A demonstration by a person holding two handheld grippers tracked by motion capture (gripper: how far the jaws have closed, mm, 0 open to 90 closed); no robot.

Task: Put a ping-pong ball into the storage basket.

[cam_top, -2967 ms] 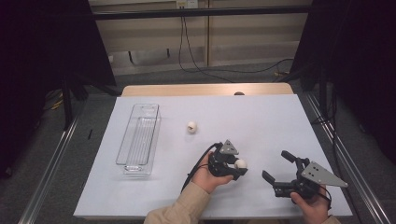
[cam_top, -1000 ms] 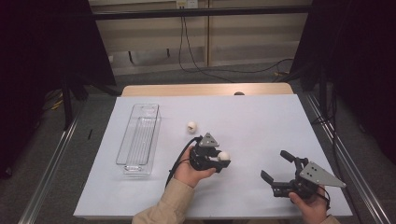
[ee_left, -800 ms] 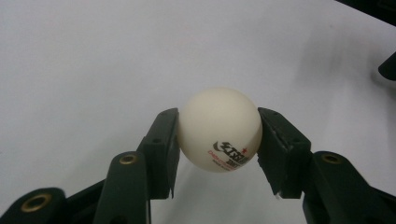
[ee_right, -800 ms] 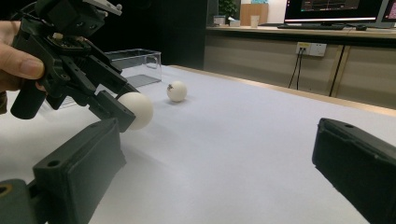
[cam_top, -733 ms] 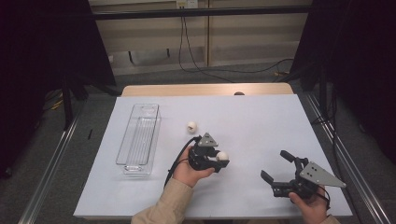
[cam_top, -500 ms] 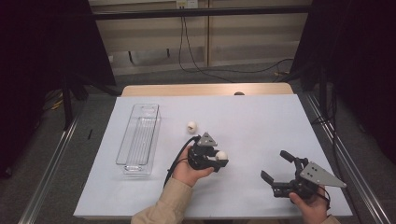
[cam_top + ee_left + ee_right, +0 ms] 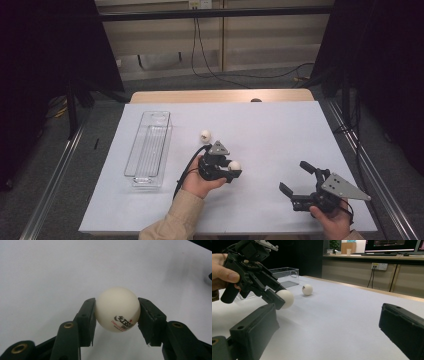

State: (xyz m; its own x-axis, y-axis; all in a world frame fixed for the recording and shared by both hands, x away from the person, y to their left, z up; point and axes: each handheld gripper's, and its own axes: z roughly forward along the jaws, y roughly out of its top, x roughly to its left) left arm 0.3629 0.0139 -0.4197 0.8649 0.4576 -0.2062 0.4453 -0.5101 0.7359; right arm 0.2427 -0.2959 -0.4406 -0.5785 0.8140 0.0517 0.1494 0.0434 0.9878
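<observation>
My left gripper [image 7: 234, 169] is shut on a white ping-pong ball [image 7: 117, 309] with dark and red print, held just above the white table near its middle. The same ball [image 7: 286, 298] hangs between that gripper's jaws in the right gripper view. A second white ball [image 7: 205, 134] rests on the table beyond it, between the held ball and the clear tray [image 7: 148, 149]. My right gripper [image 7: 296, 178] stands open near the front right of the table, nothing between its jaws.
The clear plastic tray lies lengthwise at the left of the white table sheet [image 7: 280, 130]. The wooden table edge [image 7: 220, 95] runs along the far side. Metal rails [image 7: 52, 185] flank the table on the floor.
The left gripper has carried the ball leftward from its spot three seconds ago, then held nearly still over the last second. The right gripper has stayed in place.
</observation>
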